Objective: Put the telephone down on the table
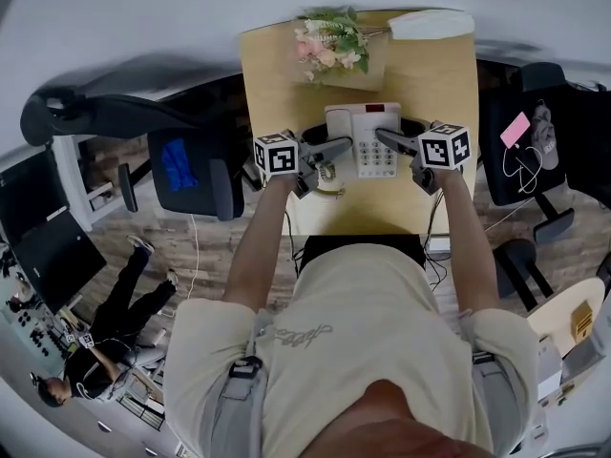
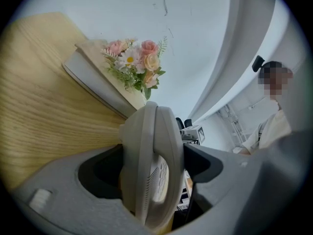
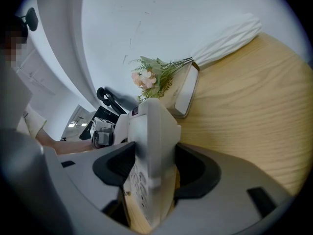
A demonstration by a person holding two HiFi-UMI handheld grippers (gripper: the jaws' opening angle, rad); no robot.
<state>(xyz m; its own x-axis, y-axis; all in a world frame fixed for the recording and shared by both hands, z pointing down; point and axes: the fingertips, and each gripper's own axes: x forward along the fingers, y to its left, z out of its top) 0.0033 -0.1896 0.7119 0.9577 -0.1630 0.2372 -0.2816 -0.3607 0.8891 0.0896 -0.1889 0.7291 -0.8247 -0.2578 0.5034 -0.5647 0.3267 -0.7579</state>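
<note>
A white desk telephone [image 1: 366, 137] with a keypad and a handset on its left side is held over the middle of the wooden table [image 1: 430, 84]. My left gripper [image 1: 346, 147] is shut on its left side, across the handset [image 2: 152, 165]. From the other side my right gripper [image 1: 384, 137] is shut on the phone's right edge, and the keypad [image 3: 146, 160] shows between its jaws. Whether the telephone's base touches the tabletop I cannot tell.
A bunch of pink and white flowers [image 1: 329, 41] lies on a flat book-like box [image 1: 361, 74] at the table's far side, beside a white folded cloth [image 1: 430, 24]. A black office chair [image 1: 186, 165] stands left of the table, another chair [image 1: 525, 136] to the right.
</note>
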